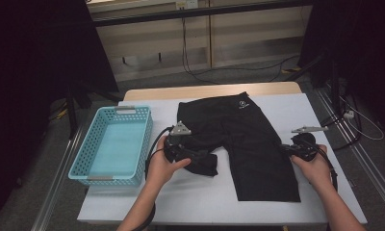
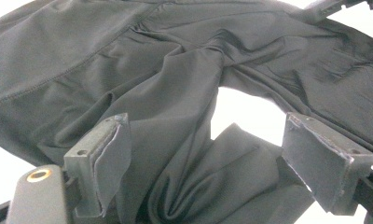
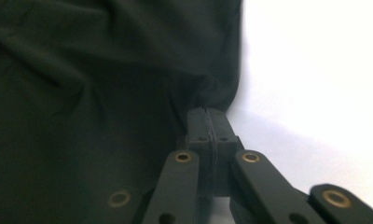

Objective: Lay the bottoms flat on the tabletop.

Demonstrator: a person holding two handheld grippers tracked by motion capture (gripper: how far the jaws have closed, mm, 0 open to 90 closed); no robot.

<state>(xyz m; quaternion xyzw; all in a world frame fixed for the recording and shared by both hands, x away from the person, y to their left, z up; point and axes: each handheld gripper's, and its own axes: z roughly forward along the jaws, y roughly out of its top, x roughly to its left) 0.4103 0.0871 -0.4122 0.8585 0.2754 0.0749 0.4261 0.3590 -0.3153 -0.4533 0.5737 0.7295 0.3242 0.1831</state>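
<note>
Black shorts [image 1: 248, 144] lay flat on white table [image 1: 325, 108].
Left gripper [image 2: 205, 158] gaped wide over a bunched leg; right gripper [image 3: 208, 123] pinched the hem.

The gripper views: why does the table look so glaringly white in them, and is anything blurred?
Left gripper view: the table is blown out white behind the sharply shown black shorts. Right gripper view: the shorts look soft and murky, the table overexposed. High view: evenly lit table, dark surroundings.
</note>
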